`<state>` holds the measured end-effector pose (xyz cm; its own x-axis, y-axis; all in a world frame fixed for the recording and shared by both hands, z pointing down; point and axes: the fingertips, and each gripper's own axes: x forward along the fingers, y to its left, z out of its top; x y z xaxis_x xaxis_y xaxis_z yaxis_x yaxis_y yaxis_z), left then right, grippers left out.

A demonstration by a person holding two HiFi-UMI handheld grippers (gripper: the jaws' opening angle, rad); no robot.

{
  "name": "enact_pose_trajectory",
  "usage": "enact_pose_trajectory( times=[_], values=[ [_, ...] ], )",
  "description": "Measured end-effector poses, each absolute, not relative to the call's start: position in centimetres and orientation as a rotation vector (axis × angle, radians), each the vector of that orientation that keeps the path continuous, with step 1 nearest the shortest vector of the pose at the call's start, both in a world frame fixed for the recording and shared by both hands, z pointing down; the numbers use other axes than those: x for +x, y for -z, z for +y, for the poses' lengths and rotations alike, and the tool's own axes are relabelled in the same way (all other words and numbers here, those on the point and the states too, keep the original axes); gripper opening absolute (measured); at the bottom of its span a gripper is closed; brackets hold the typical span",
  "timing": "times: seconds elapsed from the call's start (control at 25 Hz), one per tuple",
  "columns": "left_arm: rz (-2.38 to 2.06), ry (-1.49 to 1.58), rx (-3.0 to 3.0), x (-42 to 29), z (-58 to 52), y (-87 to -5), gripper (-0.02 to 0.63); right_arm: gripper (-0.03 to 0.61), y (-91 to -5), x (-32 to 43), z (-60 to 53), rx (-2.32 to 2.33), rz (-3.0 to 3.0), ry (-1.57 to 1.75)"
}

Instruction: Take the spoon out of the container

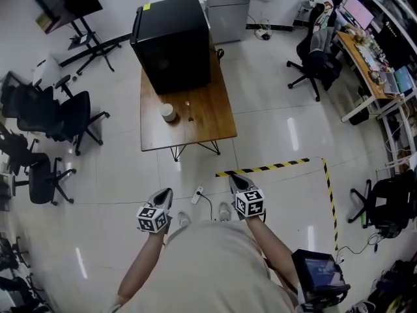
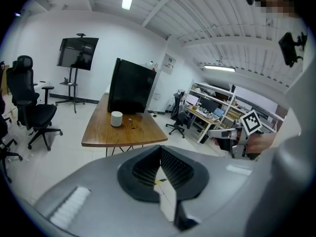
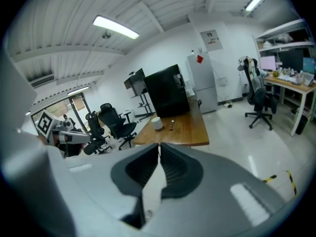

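Office floor; wooden table (image 1: 208, 119) well ahead. White container (image 1: 168, 112) on table; small item (image 1: 187, 103) near it, possibly spoon, unconfirmed. Left gripper (image 1: 165, 192) and right gripper (image 1: 235, 178) pressed together, empty. Risk: reaching in with jaws closed tips container.

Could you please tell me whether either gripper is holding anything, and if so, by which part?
Nothing is held: the left gripper and the right gripper both have their jaws together with nothing between them.

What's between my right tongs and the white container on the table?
Head view: a yellow-and-black tape line just ahead of the right tongs, then bare tile floor up to the wooden table holding the white container.
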<state>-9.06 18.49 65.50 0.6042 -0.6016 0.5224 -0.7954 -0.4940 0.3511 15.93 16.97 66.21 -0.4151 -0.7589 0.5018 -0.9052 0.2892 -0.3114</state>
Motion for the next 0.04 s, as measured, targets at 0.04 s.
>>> enact_pose_trajectory(
  times=[0.04],
  values=[
    [-1.100,-0.450,2.264,-8.65,18.54,-65.41,-0.020,0.017,-66.07,16.42,17.06,1.528,-2.306,-0.823]
  ],
)
